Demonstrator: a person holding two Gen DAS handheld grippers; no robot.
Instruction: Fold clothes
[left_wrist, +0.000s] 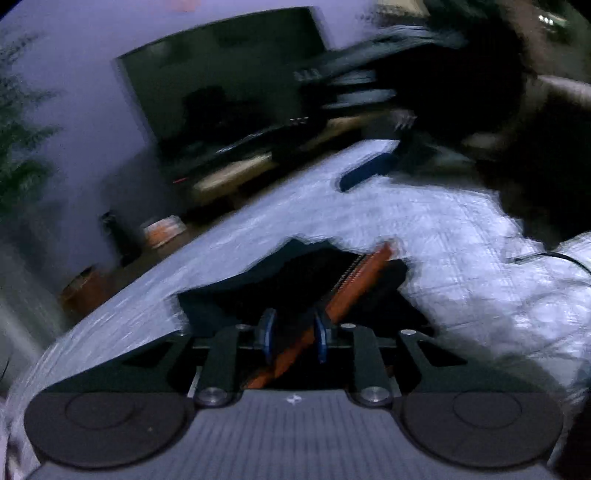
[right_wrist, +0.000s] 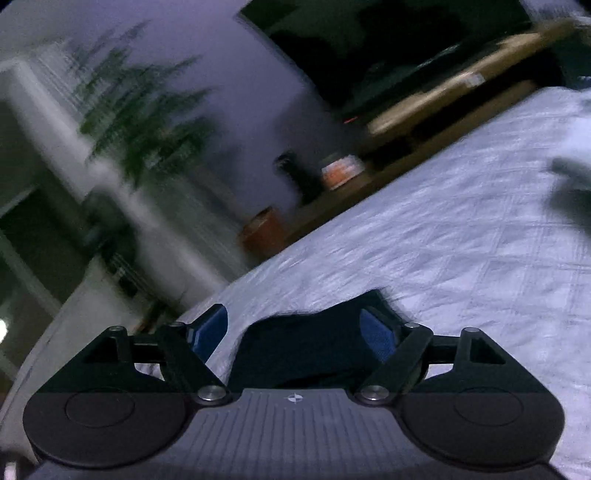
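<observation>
A dark garment (left_wrist: 295, 280) with an orange zipper strip (left_wrist: 362, 273) lies on a white quilted bedspread (left_wrist: 424, 236). My left gripper (left_wrist: 294, 332) has its blue fingers close together over the garment, and the orange strip runs between them. Far right in that view, motion-blurred, is the other gripper's blue finger (left_wrist: 365, 171). In the right wrist view my right gripper (right_wrist: 293, 330) is open wide, its pads either side of a dark fold of the garment (right_wrist: 303, 350) without touching it. Both views are blurred by movement.
The bedspread's (right_wrist: 443, 240) edge runs diagonally. Beyond it are a wooden bench (right_wrist: 436, 107) with a dark screen (left_wrist: 221, 96), an orange pot (right_wrist: 264, 229), jars (right_wrist: 340, 171) and a tall plant (right_wrist: 147, 107). A thin cable (left_wrist: 554, 256) lies at the right.
</observation>
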